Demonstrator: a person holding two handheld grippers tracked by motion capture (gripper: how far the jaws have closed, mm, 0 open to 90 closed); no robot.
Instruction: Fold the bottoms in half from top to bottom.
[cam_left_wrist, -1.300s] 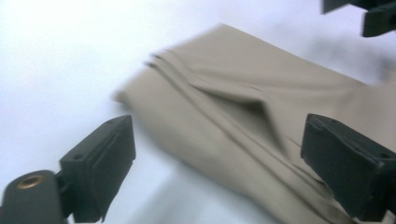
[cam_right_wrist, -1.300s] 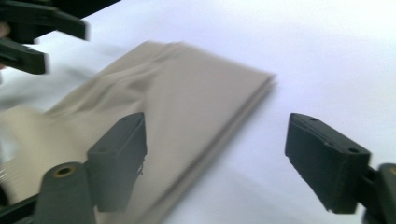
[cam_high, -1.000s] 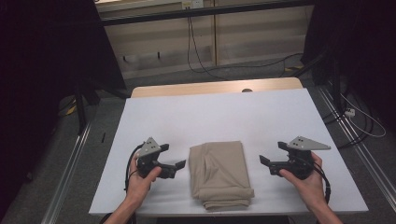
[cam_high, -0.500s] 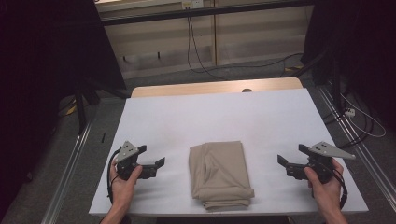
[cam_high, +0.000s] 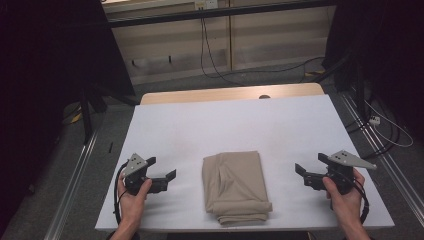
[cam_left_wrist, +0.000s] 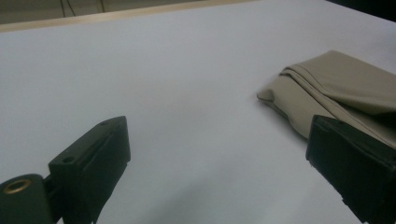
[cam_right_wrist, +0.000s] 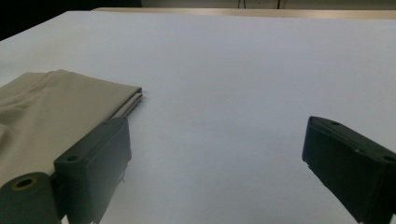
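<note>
On the near half of the white table (cam_high: 230, 125), a folded beige cloth (cam_high: 234, 186) lies flat, roughly centred between the two grippers and close to the near edge. Its folds are neat along the far and right sides; the near end is bunched, with a loose lip protruding toward the right. Left gripper (cam_high: 167, 179) is held low over the table to the left of the cloth, apart from it, jaws pointing toward the cloth. In the left gripper view its jaws stand wide apart with bare table between them and nothing held; the cloth (cam_left_wrist: 336, 88) lies ahead and to the right, partly behind the right-hand jaw. Right gripper (cam_high: 301, 174) is held to the right of the cloth, likewise apart from it, jaws pointing toward the cloth. In the right gripper view its jaws are also spread wide and empty; the cloth (cam_right_wrist: 56, 112) lies at the left, partly behind the left-hand jaw, with its layered corner visible. Neither gripper touches the cloth. A wooden strip (cam_high: 230, 93) borders the far edge of the table.
</note>
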